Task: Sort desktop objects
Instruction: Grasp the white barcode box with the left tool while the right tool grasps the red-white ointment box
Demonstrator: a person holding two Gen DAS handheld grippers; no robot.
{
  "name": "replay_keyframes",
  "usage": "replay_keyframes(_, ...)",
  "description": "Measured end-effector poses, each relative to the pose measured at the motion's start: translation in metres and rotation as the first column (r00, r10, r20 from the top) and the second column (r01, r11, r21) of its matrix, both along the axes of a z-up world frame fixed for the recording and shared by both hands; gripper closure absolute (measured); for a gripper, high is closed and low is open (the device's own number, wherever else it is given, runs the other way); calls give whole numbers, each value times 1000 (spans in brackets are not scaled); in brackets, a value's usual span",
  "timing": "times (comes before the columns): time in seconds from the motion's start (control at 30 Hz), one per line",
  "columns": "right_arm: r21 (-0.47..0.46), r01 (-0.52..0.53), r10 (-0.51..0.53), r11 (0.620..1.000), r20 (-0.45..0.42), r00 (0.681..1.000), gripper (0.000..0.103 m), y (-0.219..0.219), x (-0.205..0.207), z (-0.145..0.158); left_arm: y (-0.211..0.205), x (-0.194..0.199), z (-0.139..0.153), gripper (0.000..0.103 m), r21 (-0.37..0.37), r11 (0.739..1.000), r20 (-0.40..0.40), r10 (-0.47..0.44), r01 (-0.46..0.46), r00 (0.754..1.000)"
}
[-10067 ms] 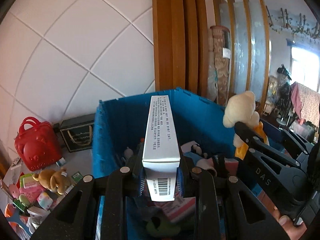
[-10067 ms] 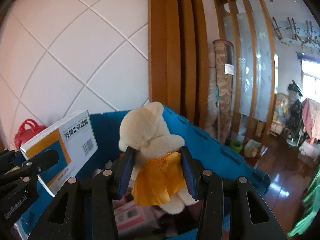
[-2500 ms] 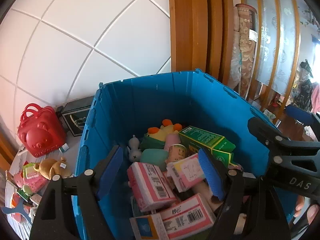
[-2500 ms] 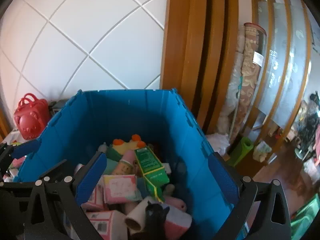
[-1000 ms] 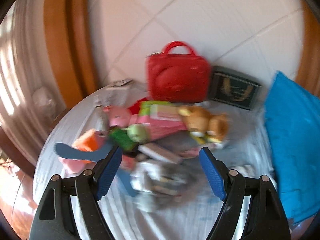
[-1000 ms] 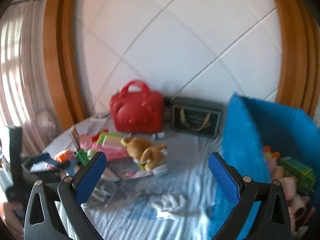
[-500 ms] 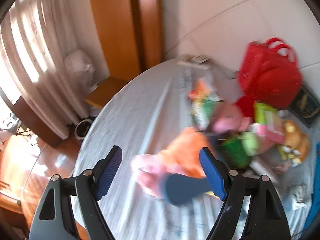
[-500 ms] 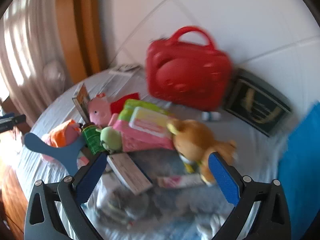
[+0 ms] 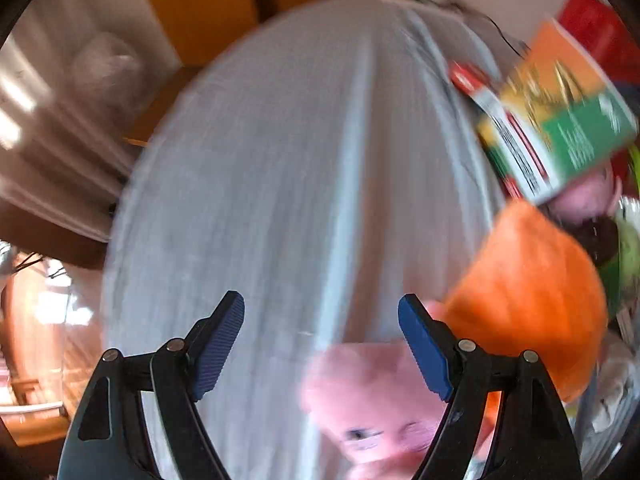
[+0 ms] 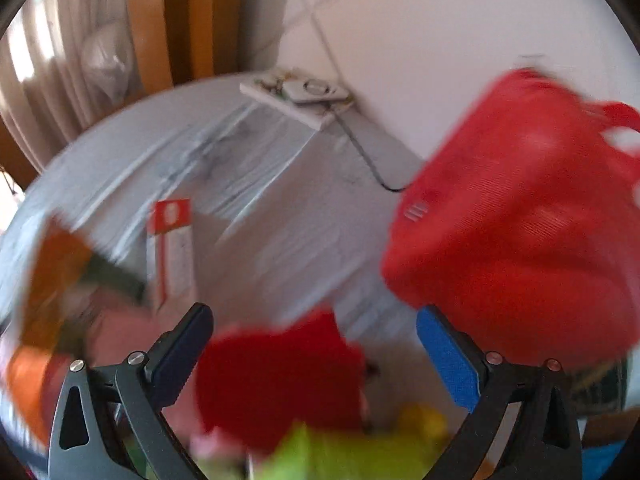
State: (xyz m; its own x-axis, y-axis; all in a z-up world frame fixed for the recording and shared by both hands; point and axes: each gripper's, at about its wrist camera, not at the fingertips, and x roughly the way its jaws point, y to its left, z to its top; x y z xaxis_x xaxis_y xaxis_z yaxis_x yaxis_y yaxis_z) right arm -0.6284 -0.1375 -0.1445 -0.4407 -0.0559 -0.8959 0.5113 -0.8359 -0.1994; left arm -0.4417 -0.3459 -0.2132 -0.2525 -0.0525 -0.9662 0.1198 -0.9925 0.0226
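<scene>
Both views are blurred by motion. My left gripper (image 9: pixel 321 312) is open above the grey tablecloth (image 9: pixel 280 160), with nothing between its blue pads. A pink plush toy (image 9: pixel 372 396) with an orange part (image 9: pixel 532 300) lies just below and to the right of it. An orange and green box (image 9: pixel 560 116) stands tilted at the right. My right gripper (image 10: pixel 314 318) is open over a red soft item (image 10: pixel 276 376) and a lime green item (image 10: pixel 344 456). The red handbag (image 10: pixel 520 232) stands close to its right finger.
A white flat device with a cable (image 10: pixel 300 96) lies at the table's far edge by the wall. A red and white packet (image 10: pixel 172 240) lies on the cloth. Beyond the round table's left edge are curtains (image 9: pixel 36 128) and a wooden floor (image 9: pixel 36 320).
Both grippers have swung left from the blue bin and dropped toward the table. The toys have come much closer. Neither gripper has taken hold of anything.
</scene>
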Motion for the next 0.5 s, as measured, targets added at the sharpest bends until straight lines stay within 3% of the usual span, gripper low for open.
replay_keyframes(0.1,70,-23,14,997,135,991,0,-14,-18,-48,22,8,1,24,-9,1000,-27,-15,14,1000)
replay_keyframes(0.2,-22,-10,17,1000,344,939,0,4,-14,-69,50,23,6,24,9,997,-33,-79,79,996)
replay_keyframes(0.37,-20,-32,38,999,380,924,1,65,32,-63,96,47,14,24,-20,989,-46,-147,146,988)
replay_keyframes(0.5,32,-72,54,997,379,924,1,111,81,-56,117,67,26,24,28,984,-50,-172,173,984)
